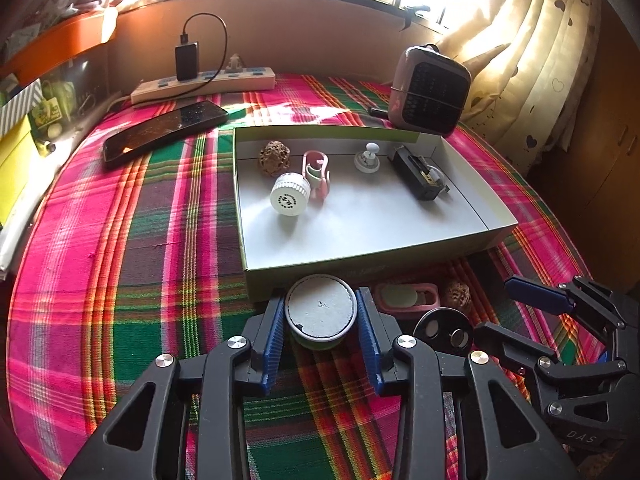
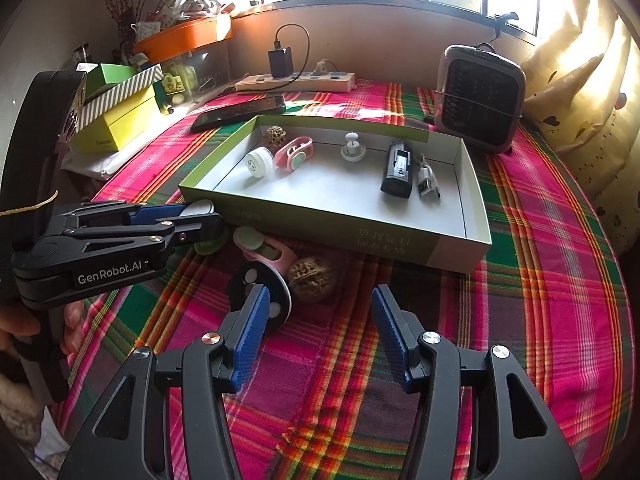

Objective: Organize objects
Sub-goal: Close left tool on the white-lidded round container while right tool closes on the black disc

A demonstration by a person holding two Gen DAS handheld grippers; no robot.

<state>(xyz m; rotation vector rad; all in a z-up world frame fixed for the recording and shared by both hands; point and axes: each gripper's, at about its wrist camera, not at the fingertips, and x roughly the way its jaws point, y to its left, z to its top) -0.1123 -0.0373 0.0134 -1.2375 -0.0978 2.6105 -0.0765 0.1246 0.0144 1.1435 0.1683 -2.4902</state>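
Round tin (image 1: pixel 321 312) pinched by left gripper (image 1: pixel 322 334); right gripper (image 2: pixel 316 336) spread over plaid cloth (image 2: pixel 540 280).

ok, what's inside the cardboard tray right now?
In the tray: walnut, white cap, pink strap, white knob, black device, USB adapter. Nothing visibly covered.

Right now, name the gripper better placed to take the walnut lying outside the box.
Right. The right gripper is open and empty, with the walnut just ahead of it. The left gripper is shut on the round white-topped container.
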